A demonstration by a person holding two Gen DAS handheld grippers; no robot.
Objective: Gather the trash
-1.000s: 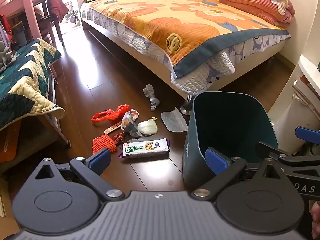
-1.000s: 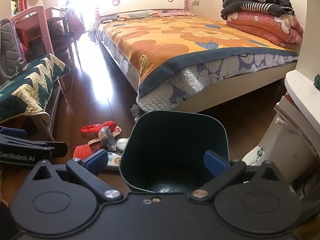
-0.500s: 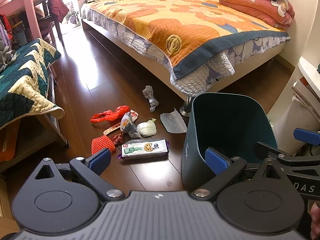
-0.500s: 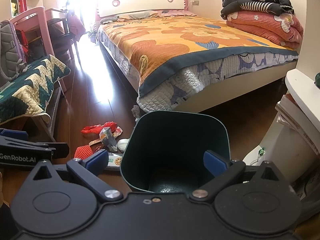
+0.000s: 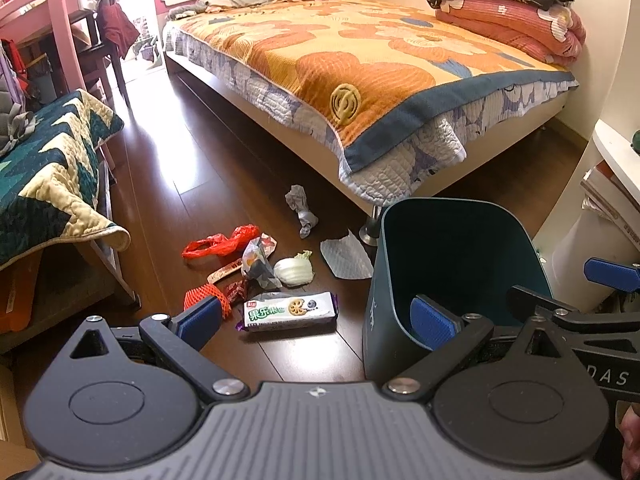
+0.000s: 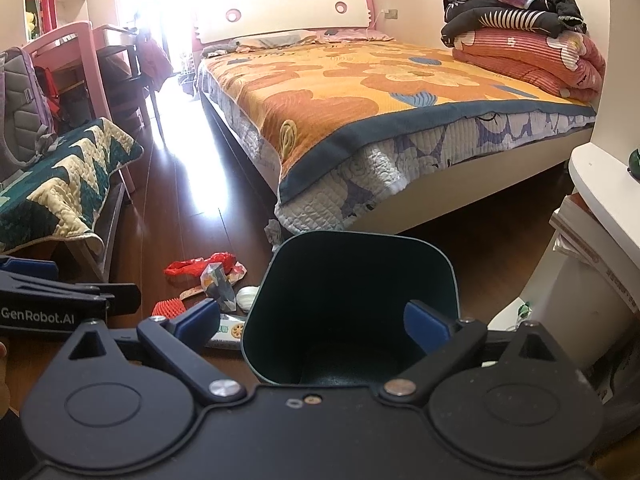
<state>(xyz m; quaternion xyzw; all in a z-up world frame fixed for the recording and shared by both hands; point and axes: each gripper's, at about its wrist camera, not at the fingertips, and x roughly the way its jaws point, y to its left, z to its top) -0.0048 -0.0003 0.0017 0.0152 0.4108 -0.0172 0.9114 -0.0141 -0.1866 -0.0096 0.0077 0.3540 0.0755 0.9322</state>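
Note:
A dark teal trash bin point(image 5: 460, 248) point(image 6: 352, 280) stands on the wood floor by the bed corner. Left of it lies trash: a white biscuit packet point(image 5: 290, 311), a red plastic bag point(image 5: 220, 242), an orange net point(image 5: 206, 295), a white foam piece point(image 5: 295, 270), crumpled grey paper point(image 5: 302, 210), a flat paper scrap point(image 5: 346, 258) and a foil wrapper point(image 5: 256, 260). My left gripper point(image 5: 316, 316) is open and empty, above the floor short of the packet. My right gripper point(image 6: 312, 320) is open and empty, over the bin's near rim.
A bed point(image 5: 360, 72) with an orange quilt fills the back right. A bench with a green patterned quilt point(image 5: 44, 168) stands at left. A white cabinet point(image 6: 600, 248) stands right of the bin. Pink desk and chair point(image 6: 80, 64) at far left.
Both views have shifted slightly; the trash and bin look a bit farther up in the left wrist view. Both grippers stay open and empty.

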